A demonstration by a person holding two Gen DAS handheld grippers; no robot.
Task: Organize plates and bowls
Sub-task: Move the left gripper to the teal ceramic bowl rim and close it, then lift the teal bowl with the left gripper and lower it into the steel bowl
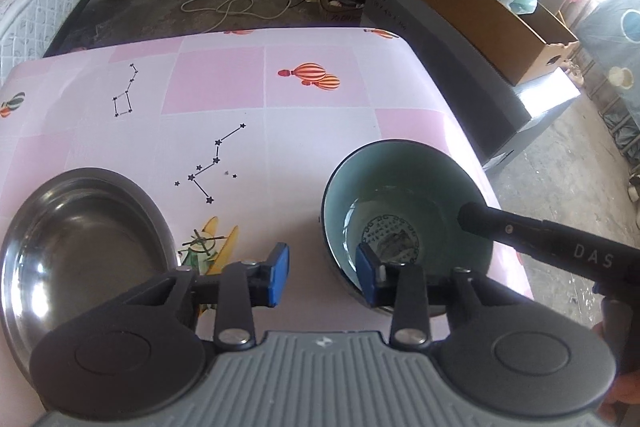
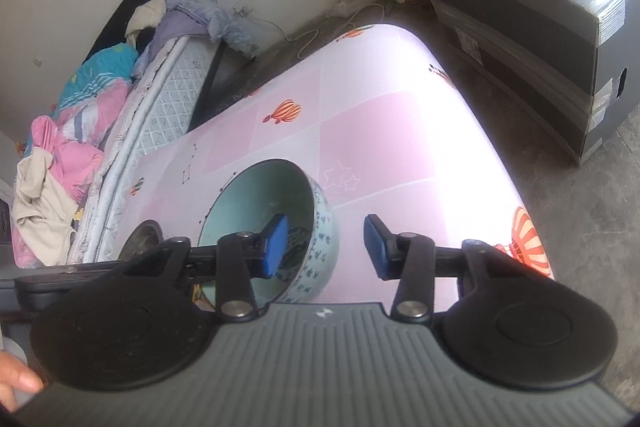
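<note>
In the left wrist view the left gripper (image 1: 323, 273) fills the lower middle of the frame with its blue pads spread wide and nothing between them. Its right pad (image 1: 366, 277) sits over the near rim of the teal bowl (image 1: 400, 203), at lower right on the pink table (image 1: 220, 87); actual contact cannot be told. The metal plate (image 1: 80, 239) lies at lower left, apart from the bowl.

In the right wrist view the right gripper (image 2: 326, 247) is also spread wide, straddling the bowl's (image 2: 260, 195) patterned wall: the left pad (image 2: 276, 247) is inside the bowl, the right pad (image 2: 376, 247) outside over the table (image 2: 400, 131). Neither pad presses the wall. The plate (image 2: 142, 239) peeks out at centre left.
</note>
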